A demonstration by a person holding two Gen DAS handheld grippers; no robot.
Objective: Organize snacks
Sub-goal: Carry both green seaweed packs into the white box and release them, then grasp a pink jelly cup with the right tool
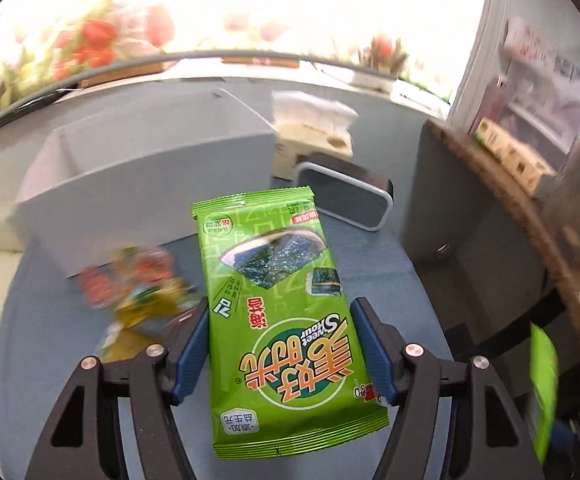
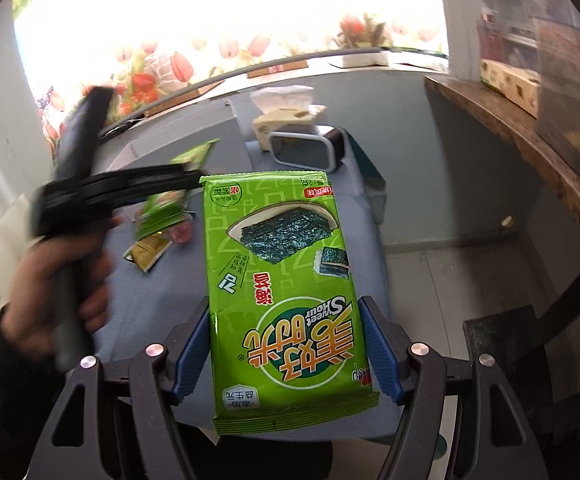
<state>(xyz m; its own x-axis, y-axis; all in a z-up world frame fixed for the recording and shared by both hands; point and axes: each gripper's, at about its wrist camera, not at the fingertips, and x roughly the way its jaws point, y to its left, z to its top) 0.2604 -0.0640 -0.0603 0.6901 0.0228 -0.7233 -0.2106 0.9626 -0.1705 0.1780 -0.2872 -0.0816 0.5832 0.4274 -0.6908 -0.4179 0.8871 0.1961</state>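
Note:
My left gripper (image 1: 279, 308) is shut on a green seaweed snack packet (image 1: 277, 300), held flat above the blue table (image 1: 370, 264). My right gripper (image 2: 285, 304) is shut on a second green seaweed packet (image 2: 281, 280) the same way. The left gripper with its packet (image 2: 193, 156) also shows blurred at the left of the right wrist view, held by a hand (image 2: 61, 276). The right packet shows as a green blur (image 1: 544, 392) at the right edge of the left wrist view. Small loose snack sachets (image 1: 137, 288) lie on the table; they also show in the right wrist view (image 2: 149, 252).
A grey open box (image 1: 149, 168) stands at the back left of the table. A tissue box (image 1: 314, 132) and a dark white-rimmed container (image 1: 346, 196) stand behind. A wooden shelf (image 1: 530, 208) with boxes runs along the right.

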